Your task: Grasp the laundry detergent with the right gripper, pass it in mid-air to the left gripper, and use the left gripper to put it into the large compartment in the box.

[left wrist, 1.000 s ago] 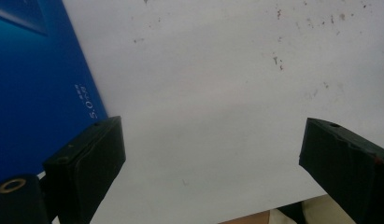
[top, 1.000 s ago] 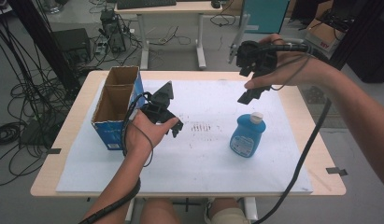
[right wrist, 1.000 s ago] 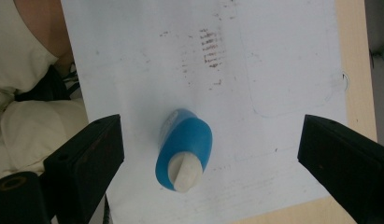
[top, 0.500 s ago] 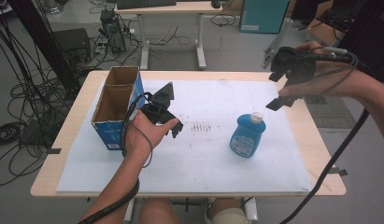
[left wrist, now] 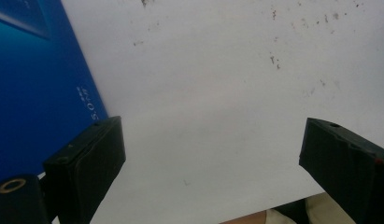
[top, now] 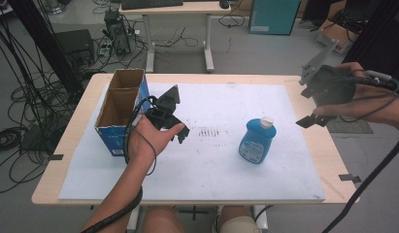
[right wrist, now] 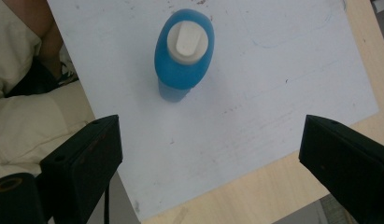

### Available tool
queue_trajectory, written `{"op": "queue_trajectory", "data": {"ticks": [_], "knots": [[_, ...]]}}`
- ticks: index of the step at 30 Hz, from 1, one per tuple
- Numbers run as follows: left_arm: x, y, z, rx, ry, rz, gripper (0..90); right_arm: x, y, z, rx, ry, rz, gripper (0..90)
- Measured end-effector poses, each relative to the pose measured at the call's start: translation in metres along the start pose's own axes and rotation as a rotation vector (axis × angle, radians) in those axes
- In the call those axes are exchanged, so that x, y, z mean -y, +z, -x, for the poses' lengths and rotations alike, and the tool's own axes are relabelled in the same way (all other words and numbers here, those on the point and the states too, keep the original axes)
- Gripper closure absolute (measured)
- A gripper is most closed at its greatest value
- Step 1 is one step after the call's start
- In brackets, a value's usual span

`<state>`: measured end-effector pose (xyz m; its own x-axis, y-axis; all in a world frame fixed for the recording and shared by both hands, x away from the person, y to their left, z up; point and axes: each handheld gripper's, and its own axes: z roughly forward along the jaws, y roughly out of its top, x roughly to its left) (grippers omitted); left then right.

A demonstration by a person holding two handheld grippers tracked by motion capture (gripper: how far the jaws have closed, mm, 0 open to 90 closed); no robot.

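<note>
The table (top: 66,189) carries a white sheet (top: 211,165) that covers most of its top, probably to give a plain working ground, and everything stands on this sheet. The largest thing is the open cardboard box (top: 120,110) with blue sides, standing upright at the left edge of the sheet near the far left corner — its mouth faces up, so it seems ready to receive something. The left gripper (top: 180,136) rests low just beside the box, near its right wall; in the left gripper view its jaws stand wide apart over bare sheet with nothing between them, and the blue box wall (left wrist: 35,84) is close at the left. The right gripper (top: 311,120) is held high above the right edge of the table, jaws also spread wide and empty, and it looks down on the blue bottle (right wrist: 184,49). The bottle (top: 255,141) stands upright on the right half of the sheet, well apart from the box and closer to the near edge than to the far one. It is a flattened blue body with a white flip cap — the cap looks closed, and the smooth rounded sides may slip in a loose grip.
</note>
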<state>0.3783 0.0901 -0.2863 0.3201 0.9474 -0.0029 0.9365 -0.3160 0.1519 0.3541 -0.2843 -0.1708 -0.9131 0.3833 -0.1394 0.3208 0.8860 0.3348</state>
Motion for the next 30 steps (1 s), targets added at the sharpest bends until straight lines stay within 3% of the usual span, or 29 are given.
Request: {"op": "queue_trajectory", "data": {"ticks": [6,10,13,15,20,30], "knots": [[0.000,0.003,0.001,-0.002,0.003,-0.007,7.3,0.020,0.008,-0.001,-0.002,0.030,0.024,5.7],[0.001,0.005,-0.001,-0.004,0.001,-0.011,7.3,0.038,0.017,-0.004,-0.005,0.069,0.080,5.4],[0.002,0.008,-0.001,-0.003,-0.004,-0.010,7.3,0.046,0.021,-0.006,-0.005,0.081,0.093,5.3],[0.002,0.009,0.000,-0.005,0.005,-0.016,7.3,0.056,0.028,-0.010,-0.005,0.113,0.131,5.3],[0.001,0.012,0.003,-0.001,0.009,-0.018,7.3,0.070,0.044,-0.017,-0.010,0.142,0.188,4.8],[0.000,0.015,0.005,0.002,0.017,-0.019,7.3,0.087,0.076,-0.030,-0.027,0.189,0.264,4.2]]}}
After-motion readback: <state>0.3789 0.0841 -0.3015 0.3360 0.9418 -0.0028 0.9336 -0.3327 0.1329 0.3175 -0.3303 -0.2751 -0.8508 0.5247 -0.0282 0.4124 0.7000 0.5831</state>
